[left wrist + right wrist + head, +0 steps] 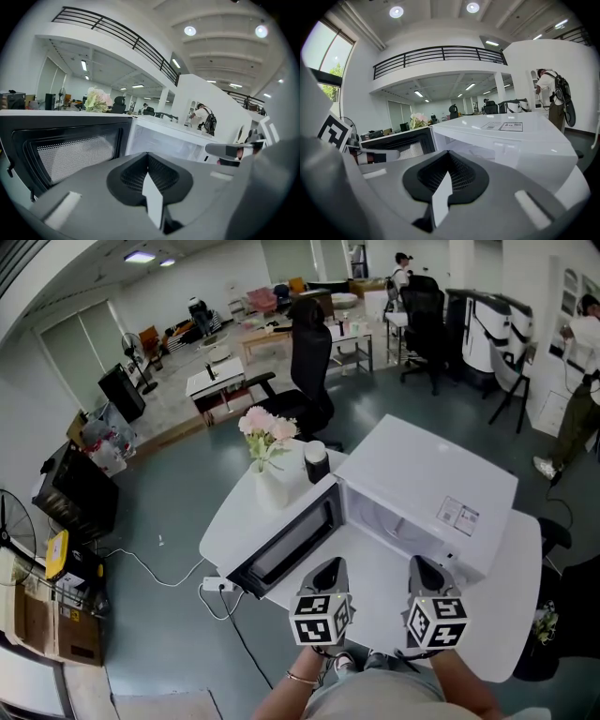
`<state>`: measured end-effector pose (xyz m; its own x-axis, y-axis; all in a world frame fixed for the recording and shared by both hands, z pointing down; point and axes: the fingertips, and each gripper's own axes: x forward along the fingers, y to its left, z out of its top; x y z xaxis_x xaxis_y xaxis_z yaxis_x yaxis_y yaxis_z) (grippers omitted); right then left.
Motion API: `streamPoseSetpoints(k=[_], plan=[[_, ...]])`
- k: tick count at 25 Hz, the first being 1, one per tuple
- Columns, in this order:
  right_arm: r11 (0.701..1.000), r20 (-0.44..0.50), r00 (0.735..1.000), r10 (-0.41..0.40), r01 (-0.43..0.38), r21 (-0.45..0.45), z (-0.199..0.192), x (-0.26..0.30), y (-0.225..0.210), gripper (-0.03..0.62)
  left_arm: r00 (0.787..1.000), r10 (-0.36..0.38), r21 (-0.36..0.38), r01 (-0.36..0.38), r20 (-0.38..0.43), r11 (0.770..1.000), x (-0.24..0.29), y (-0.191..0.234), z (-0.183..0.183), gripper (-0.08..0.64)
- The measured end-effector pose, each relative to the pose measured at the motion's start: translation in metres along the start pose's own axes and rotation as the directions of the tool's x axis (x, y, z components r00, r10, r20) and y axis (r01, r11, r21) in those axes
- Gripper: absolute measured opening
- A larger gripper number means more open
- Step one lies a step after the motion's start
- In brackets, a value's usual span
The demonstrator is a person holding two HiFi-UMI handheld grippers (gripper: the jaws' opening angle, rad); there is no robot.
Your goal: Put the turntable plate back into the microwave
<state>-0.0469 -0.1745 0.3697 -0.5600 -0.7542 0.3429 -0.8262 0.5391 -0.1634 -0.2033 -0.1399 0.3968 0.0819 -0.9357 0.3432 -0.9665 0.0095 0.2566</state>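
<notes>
Now the left gripper (329, 566) and right gripper (421, 565) are hovering side by side, tipping slightly down, jaws squeezed together on nothing. They are pointing at the open microwave (441, 470). A faint round plate (382, 519) seems to be lying flat inside.

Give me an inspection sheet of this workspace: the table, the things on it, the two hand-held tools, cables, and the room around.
Surface: white table, bare in front of the person.
Job's things: white microwave, its door swung open; turntable plate not made out, the cavity is too pale to tell.
Clutter: vase of flowers and dark cup behind the door.
Grippers: left gripper and right gripper both have fingers together, nothing held.
Cables: black cable and power strip on the floor.
Surroundings: office chair, fan, people far off.
</notes>
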Motion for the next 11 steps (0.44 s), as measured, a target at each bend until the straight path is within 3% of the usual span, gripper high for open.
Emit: streamPoseSetpoints(k=[11], plan=[[1.0, -0.002, 1.0, -0.013, 0.013, 0.002, 0.0003, -0.0041, -0.0035, 0.009, 1.0, -0.017, -0.001, 0.017, -0.004, 1.0, 0.0051, -0.0064, 0.0009, -0.002]])
